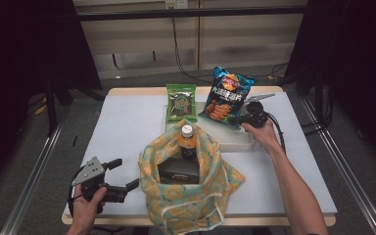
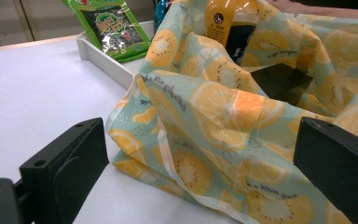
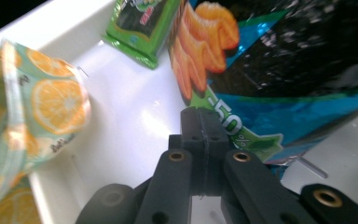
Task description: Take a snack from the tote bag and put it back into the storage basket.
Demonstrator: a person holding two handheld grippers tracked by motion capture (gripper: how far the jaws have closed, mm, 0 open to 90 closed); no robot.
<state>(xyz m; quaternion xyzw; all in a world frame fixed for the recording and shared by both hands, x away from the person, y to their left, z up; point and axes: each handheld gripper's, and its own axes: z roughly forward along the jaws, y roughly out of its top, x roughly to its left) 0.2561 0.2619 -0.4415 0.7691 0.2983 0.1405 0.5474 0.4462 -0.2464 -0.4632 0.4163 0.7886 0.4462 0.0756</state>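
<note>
White table (image 1: 127, 122): two snack bags, blue (image 1: 226, 95) pinched by right tongs (image 1: 235, 119); left tongs (image 1: 127, 175) spread.

A cloth bag (image 1: 188, 181) holding a bottle (image 1: 188, 139) sits at the desk's (image 1: 127, 127) front; behind it, a tray (image 1: 235, 143) carries a seaweed packet (image 1: 181, 103) left of a chip bag (image 1: 225, 95).

My right claw (image 1: 236, 119) sits at the blue chip bag's (image 1: 226, 95) lower edge over the white tray (image 1: 235, 142). My left claw (image 1: 122, 175) rests open beside the orange-print cloth bag (image 1: 188, 191) on the desk (image 1: 127, 122).
</note>
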